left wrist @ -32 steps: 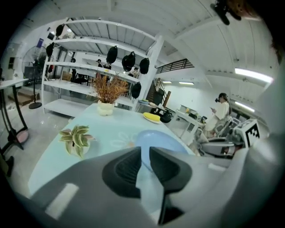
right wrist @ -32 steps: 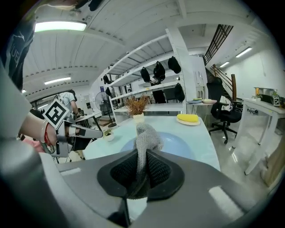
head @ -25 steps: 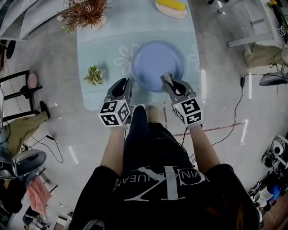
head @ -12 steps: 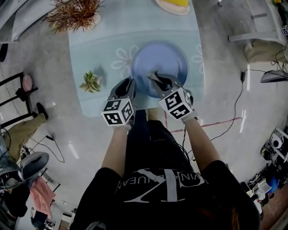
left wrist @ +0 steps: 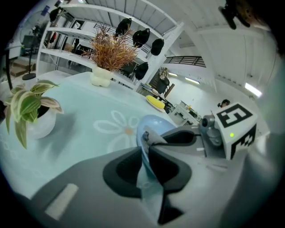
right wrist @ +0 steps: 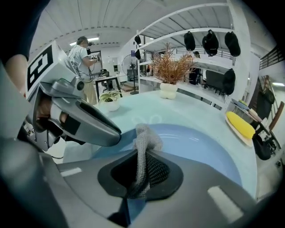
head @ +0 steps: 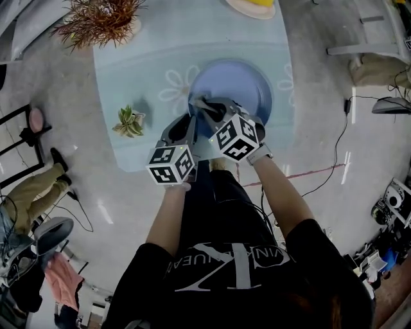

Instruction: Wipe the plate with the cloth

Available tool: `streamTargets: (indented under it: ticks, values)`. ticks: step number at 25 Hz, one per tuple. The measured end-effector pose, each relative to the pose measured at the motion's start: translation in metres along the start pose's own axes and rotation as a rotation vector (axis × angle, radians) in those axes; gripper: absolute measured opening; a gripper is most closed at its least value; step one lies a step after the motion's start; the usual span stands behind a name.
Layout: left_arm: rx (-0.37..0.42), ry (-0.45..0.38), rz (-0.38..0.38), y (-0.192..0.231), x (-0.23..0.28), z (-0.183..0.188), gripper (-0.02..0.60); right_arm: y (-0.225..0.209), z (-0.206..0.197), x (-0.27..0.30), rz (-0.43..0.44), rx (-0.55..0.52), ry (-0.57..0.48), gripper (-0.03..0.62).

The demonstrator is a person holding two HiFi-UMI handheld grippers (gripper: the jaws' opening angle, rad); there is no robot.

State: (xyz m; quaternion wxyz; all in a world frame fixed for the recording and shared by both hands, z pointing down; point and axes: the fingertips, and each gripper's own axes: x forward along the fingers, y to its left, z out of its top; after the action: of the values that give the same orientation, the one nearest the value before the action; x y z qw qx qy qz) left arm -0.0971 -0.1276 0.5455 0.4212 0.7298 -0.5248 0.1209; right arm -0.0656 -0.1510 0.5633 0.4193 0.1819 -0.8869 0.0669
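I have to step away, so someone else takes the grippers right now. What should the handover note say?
Left gripper: shut on the near rim of the blue plate, which sits near the front edge of the table.
Right gripper: shut on the grey mesh cloth, held over the plate's near left part; contact unclear.
Done: both grips are set.
Left: rub the cloth across the whole plate, then release both.

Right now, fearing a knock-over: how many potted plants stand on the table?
2: a small green plant near the table's left edge, and a dry reddish plant at its far left corner. None seems hidden.
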Motion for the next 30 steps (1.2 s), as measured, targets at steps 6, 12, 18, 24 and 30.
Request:
streamTargets:
  ticks: [6,12,18,24,30]
  values:
    - [0.008,0.009,-0.016,0.001,0.002,0.0,0.0,-0.016,0.009,0.016,-0.015,-0.062,0.026,0.035]
    - [0.012,0.015,-0.026,0.001,0.001,0.0,0.0,-0.051,0.011,0.02,-0.086,-0.083,0.061,0.035]
    - [0.012,0.016,-0.03,0.001,0.002,0.0,0.0,-0.088,0.001,0.014,-0.164,-0.045,0.097,0.034]
    - [0.018,0.022,-0.031,-0.001,0.001,0.0,0.0,-0.118,-0.022,-0.005,-0.266,-0.017,0.159,0.032]
    - [0.02,0.023,-0.028,0.001,0.001,0.0,0.0,-0.133,-0.051,-0.025,-0.342,-0.006,0.23,0.032]
